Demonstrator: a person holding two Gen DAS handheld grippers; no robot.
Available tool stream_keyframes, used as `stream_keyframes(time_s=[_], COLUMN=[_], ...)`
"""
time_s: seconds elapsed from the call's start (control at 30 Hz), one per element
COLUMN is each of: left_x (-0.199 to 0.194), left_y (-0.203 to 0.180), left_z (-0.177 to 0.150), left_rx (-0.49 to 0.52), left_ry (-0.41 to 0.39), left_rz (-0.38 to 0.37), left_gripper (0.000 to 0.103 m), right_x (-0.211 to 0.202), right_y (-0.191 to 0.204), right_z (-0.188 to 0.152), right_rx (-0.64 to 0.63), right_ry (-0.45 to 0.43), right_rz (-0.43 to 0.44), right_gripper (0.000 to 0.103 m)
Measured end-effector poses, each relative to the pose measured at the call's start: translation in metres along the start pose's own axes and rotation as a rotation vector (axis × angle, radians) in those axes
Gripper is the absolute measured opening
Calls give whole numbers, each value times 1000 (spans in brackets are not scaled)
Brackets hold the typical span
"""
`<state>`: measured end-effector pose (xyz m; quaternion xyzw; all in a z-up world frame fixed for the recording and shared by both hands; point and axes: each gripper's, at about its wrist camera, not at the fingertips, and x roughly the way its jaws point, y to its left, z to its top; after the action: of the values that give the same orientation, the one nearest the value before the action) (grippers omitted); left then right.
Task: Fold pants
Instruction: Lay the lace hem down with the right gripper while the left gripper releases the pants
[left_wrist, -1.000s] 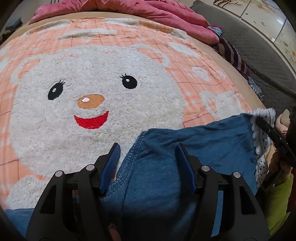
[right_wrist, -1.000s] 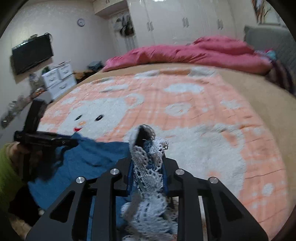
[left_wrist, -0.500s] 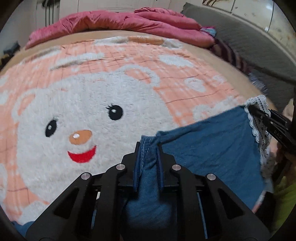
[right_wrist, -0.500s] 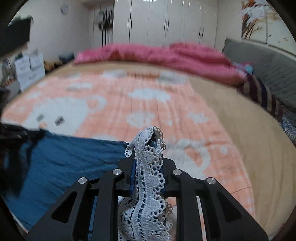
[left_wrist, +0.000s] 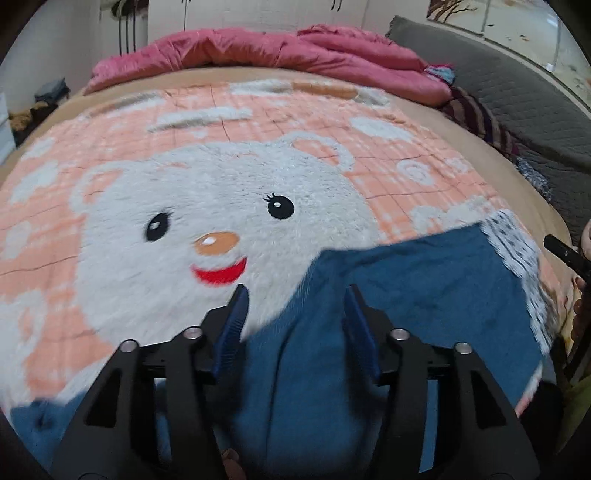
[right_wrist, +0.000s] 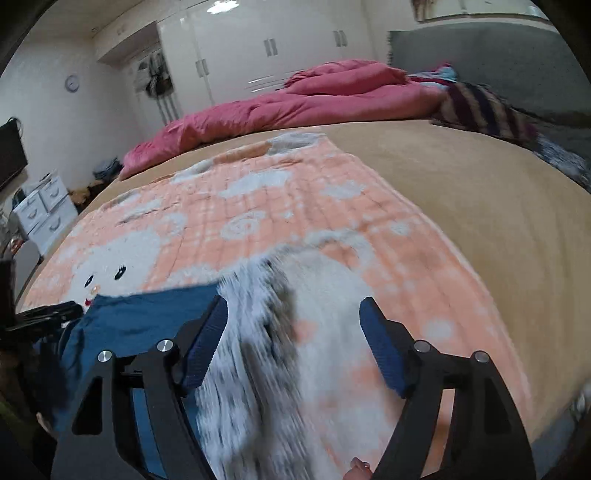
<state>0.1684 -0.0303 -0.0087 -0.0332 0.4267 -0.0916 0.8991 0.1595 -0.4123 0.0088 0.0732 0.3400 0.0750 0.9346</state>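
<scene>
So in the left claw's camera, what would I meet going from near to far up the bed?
Left claw → blue pants → bear-face blanket → pink duvet → white wardrobe doors.

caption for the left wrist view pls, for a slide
Left gripper, jaws open, above blue pants lying on a bear-face blanket.

A big bed with a tan sheet (right_wrist: 461, 206) holds everything. A fuzzy peach blanket with a white bear face (left_wrist: 207, 206) is spread on the sheet. Blue denim pants with a white lace trim (left_wrist: 424, 280) lie flat on the near part of that blanket. A puffy pink quilt (left_wrist: 266, 55) is bunched up along the far end of the bed. A dark striped cloth (right_wrist: 480, 110) sits beside the quilt, at the bed's right edge.
</scene>
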Motion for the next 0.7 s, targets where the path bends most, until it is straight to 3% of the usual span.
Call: stream_keyframes(time_s=[0.17, 0.3, 0.63, 0.7], left_x=[-44, -60, -68, -67], left_y=[-6, -10, -5, -4], left_z=[-43, -75, -106, -110], left_rx=[38, 57, 109, 112], left_ry=[-28, -6, 20, 26], left_rz=[9, -11, 114, 123], left_gripper=[54, 55, 55, 55], right_x=[-46, -62, -38, -33], right_y=[-7, -2, 10, 9], right_z=[-41, -62, -80, -82], right_rx=[33, 19, 84, 97], right_ry=[23, 63, 172, 188], right_rz=[-5, 44, 121, 117], right_gripper=[73, 73, 72, 65])
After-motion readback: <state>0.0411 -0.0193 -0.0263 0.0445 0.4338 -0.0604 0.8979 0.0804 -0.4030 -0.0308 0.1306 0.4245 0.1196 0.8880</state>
